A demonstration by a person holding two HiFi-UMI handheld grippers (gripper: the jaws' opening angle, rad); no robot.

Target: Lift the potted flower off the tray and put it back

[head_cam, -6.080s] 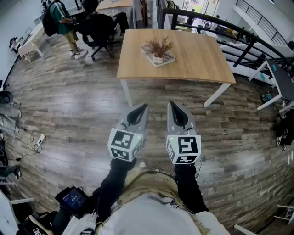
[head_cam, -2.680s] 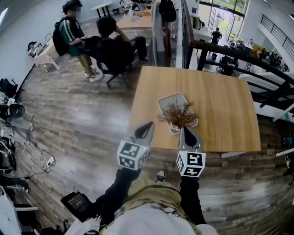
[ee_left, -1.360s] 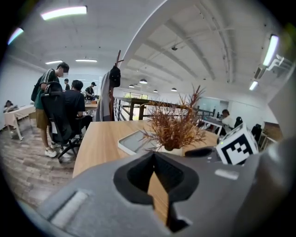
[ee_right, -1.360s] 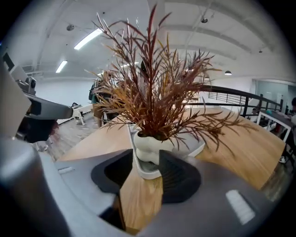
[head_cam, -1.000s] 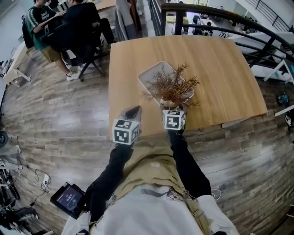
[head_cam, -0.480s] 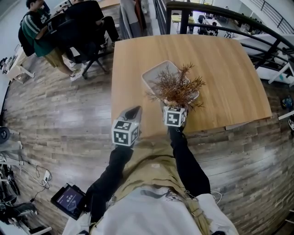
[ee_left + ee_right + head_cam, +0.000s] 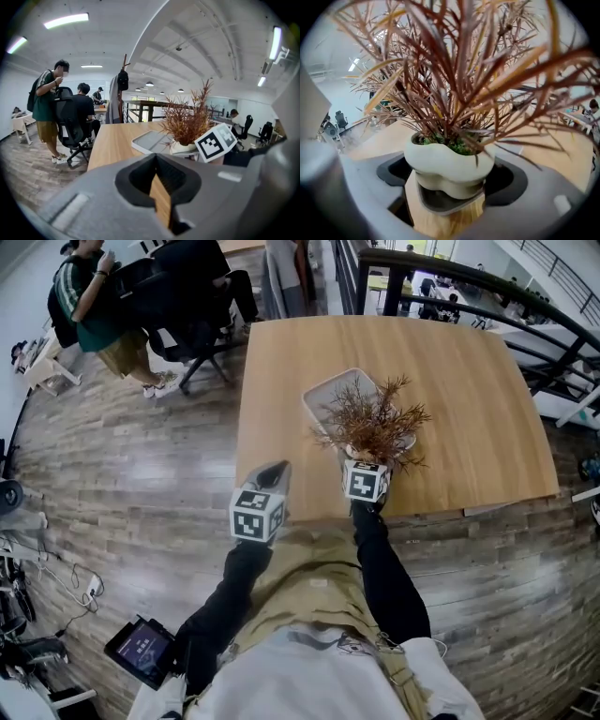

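Observation:
A potted flower (image 7: 375, 418) with dry reddish-brown sprigs stands in a white, lobed pot (image 7: 449, 164) on the near end of a grey tray (image 7: 330, 395) on the wooden table (image 7: 281, 381). My right gripper (image 7: 361, 457) reaches in at the pot's base. In the right gripper view its jaws stand wide, one on each side of the pot, around it and not pressing on it. My left gripper (image 7: 277, 468) hovers shut over the table's near edge, left of the tray. In the left gripper view the flower (image 7: 187, 119), tray (image 7: 149, 140) and right gripper's marker cube (image 7: 215, 142) lie ahead to the right.
Two people with black office chairs (image 7: 178, 296) are beyond the table's far left corner. A black railing (image 7: 450, 277) runs behind the table. A tablet-like device (image 7: 141, 650) lies on the wooden floor behind me at the left.
I have walked up to the table. The right gripper has come forward to the pot and its jaws have spread around it. The left gripper stays shut at the table's edge.

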